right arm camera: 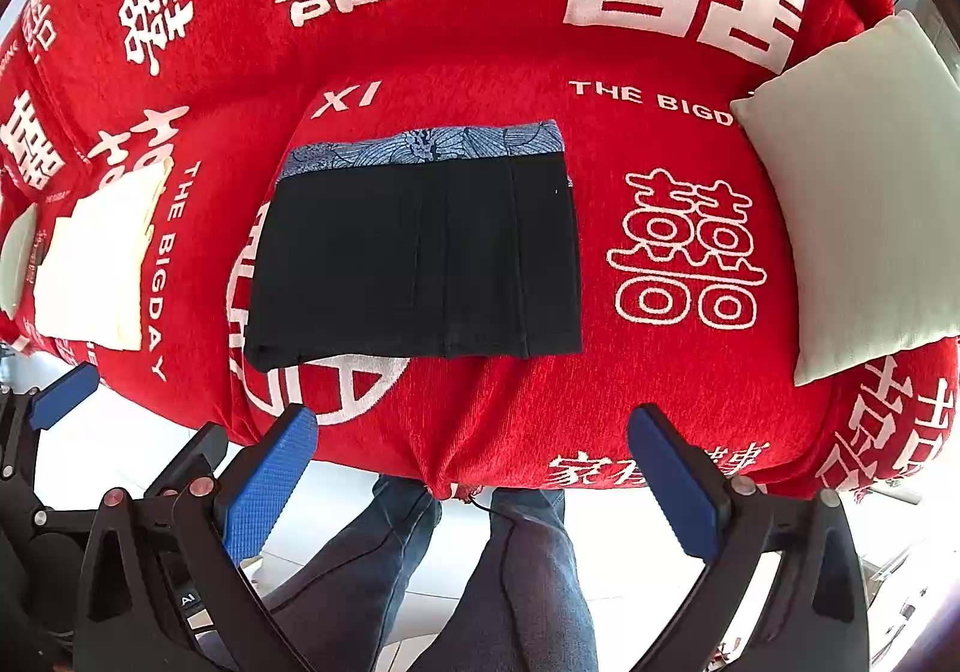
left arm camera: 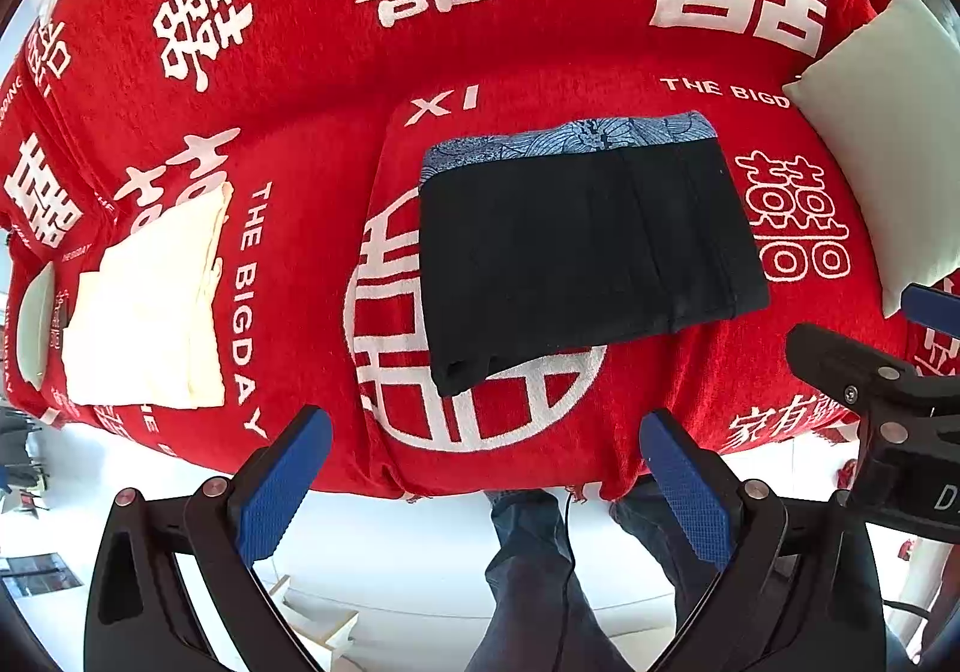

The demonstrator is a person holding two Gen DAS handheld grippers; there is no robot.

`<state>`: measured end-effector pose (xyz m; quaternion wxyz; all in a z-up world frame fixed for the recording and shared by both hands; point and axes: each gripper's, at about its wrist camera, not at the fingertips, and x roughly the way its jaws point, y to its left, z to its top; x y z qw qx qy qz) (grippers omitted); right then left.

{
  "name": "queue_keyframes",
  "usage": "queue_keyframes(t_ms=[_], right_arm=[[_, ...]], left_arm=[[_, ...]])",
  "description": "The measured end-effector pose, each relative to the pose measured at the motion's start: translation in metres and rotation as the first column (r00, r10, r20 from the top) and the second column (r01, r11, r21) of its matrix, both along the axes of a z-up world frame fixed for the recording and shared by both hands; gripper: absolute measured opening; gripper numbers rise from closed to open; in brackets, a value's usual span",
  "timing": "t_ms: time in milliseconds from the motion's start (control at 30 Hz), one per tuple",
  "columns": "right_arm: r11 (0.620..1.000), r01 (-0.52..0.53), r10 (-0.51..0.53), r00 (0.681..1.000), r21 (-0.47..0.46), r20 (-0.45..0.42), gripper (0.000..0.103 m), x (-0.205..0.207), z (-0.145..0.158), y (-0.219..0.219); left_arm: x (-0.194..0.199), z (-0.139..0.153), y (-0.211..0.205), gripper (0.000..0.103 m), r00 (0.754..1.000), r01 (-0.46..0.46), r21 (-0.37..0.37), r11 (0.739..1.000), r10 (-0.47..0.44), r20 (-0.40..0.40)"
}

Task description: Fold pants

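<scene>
Both the left gripper (left arm camera: 483, 486) and right gripper (right arm camera: 474, 483) hang with jaws spread wide and empty. The folded black pants (left arm camera: 585, 246) lie ahead of both on a red sofa cover (left arm camera: 300, 90) printed with white characters. A pale cushion (right arm camera: 852, 192) sits to the right, a cream folded cloth (left arm camera: 150, 306) to the left, white floor (left arm camera: 390, 552) below.

red-covered sofa (right arm camera: 480, 420) carries folded black pants (right arm camera: 420, 264), cream cloth (right arm camera: 96, 276), pale cushion (right arm camera: 858, 204).

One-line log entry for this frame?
stage: fold done | folded black pants flat on red printed cover | left tongs open | right tongs open
</scene>
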<state>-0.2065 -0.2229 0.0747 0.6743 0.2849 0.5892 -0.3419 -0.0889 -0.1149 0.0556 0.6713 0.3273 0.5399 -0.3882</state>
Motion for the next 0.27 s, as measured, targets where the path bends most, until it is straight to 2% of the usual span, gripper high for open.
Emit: queue_keyframes(t_ms=[267], right_arm=[[1.0,-0.001,0.001,1.0,0.0,0.0,0.103,-0.0005,-0.0001,-0.0002]], left_arm=[[-0.0029,0.0008,-0.0011,0.103,1.0,0.002,-0.008,1.0,-0.002,0.004]])
